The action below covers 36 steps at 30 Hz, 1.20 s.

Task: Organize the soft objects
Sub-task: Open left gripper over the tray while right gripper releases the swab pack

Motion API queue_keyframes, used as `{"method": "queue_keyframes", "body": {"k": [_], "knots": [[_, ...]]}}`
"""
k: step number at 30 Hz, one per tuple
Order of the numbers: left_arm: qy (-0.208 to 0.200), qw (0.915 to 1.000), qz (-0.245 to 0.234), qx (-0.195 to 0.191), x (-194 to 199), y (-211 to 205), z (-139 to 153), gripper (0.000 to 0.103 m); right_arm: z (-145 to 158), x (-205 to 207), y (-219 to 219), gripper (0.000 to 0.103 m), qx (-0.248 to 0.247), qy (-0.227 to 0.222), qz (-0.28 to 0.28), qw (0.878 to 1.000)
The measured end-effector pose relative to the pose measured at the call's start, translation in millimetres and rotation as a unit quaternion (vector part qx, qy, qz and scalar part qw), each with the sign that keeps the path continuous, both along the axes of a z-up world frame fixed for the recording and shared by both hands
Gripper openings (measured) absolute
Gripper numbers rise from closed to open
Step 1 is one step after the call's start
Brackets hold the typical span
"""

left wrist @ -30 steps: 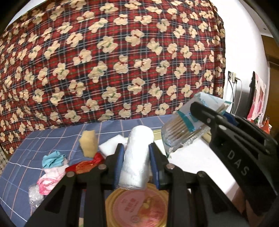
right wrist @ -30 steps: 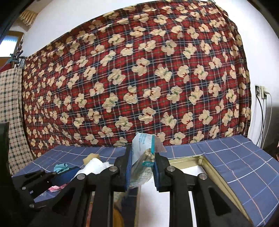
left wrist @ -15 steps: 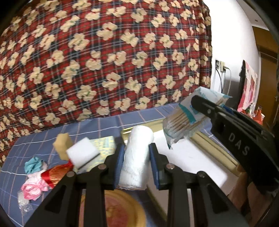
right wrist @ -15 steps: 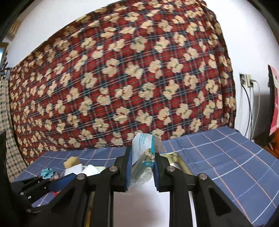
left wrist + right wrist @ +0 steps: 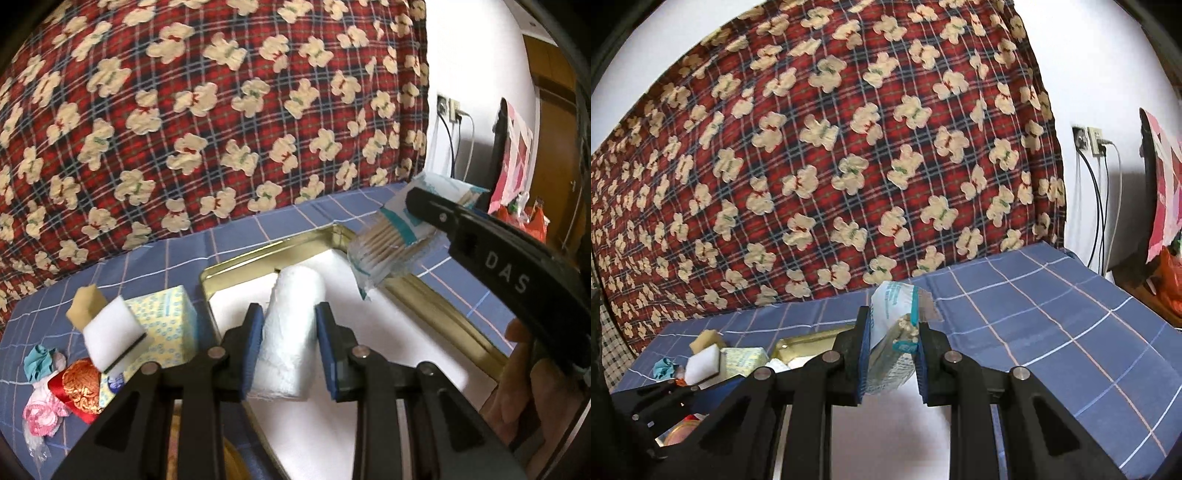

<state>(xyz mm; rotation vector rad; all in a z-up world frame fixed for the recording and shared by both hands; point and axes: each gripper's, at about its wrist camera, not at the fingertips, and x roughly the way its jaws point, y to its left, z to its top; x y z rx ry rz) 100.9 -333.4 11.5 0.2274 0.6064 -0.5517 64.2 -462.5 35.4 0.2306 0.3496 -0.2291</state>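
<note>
Both grippers now farther over the gold tray, left gripper jaws clamped on white towel roll, right gripper jaws on cotton swab pack.

Tray on tablecloth — tissue box just left, sponges on it — hanging blanket behind.

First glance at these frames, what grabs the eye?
The red plaid hanging cloth with cream bear prints fills the background. Up front, the left tool clamps a white rolled towel over the gold-rimmed white tray, while the right tool grips a clear packet of cotton swabs.
</note>
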Motion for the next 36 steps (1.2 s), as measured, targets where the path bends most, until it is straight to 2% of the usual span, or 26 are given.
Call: {"method": "queue_keyframes", "body": {"k": [12, 17, 18, 19, 21, 24, 26, 28, 31, 33, 36], "knots": [[0.019, 0.9996, -0.004, 0.02, 16, -15, -10, 0.029, -5, 11, -9, 0.023, 0.011, 0.022, 0.008, 1.0], [0.011, 0.9996, 0.002, 0.026, 18, -14, -7, 0.035, -8, 20, -8, 0.023, 0.013, 0.038, 0.023, 0.999], [0.008, 0.9996, 0.003, 0.026, 17, -13, -6, 0.044, -8, 21, -7, 0.027, 0.013, 0.041, 0.024, 0.999], [0.004, 0.9996, 0.005, 0.028, 16, -13, -5, 0.051, -8, 19, -7, 0.039, 0.012, 0.039, 0.019, 0.999], [-0.009, 0.9996, 0.008, 0.026, 12, -9, -2, 0.058, -7, 16, -7, 0.055, 0.016, 0.031, 0.014, 0.999], [-0.017, 0.9995, 0.017, 0.02, 9, -3, 2, 0.066, -5, 10, -6, 0.057, 0.014, 0.02, 0.005, 1.0], [-0.025, 0.9993, 0.026, 0.012, 4, 5, 6, 0.066, -3, 4, -5, 0.061, 0.015, 0.009, 0.001, 1.0], [-0.036, 0.9988, 0.032, 0.005, -1, 13, 9, 0.068, -1, -3, -4, 0.07, 0.019, -0.006, -0.002, 1.0], [-0.058, 0.9971, 0.048, -0.006, -13, 35, 13, 0.075, 2, -15, 3, 0.071, 0.027, -0.029, 0.003, 0.999], [-0.072, 0.9957, 0.057, -0.01, -19, 55, 15, 0.083, 4, -21, 16, 0.071, 0.026, -0.038, 0.021, 0.999], [-0.076, 0.9934, 0.085, -0.007, -19, 93, 13, 0.085, 6, -23, 41, 0.071, 0.021, -0.039, 0.06, 0.997]]}}
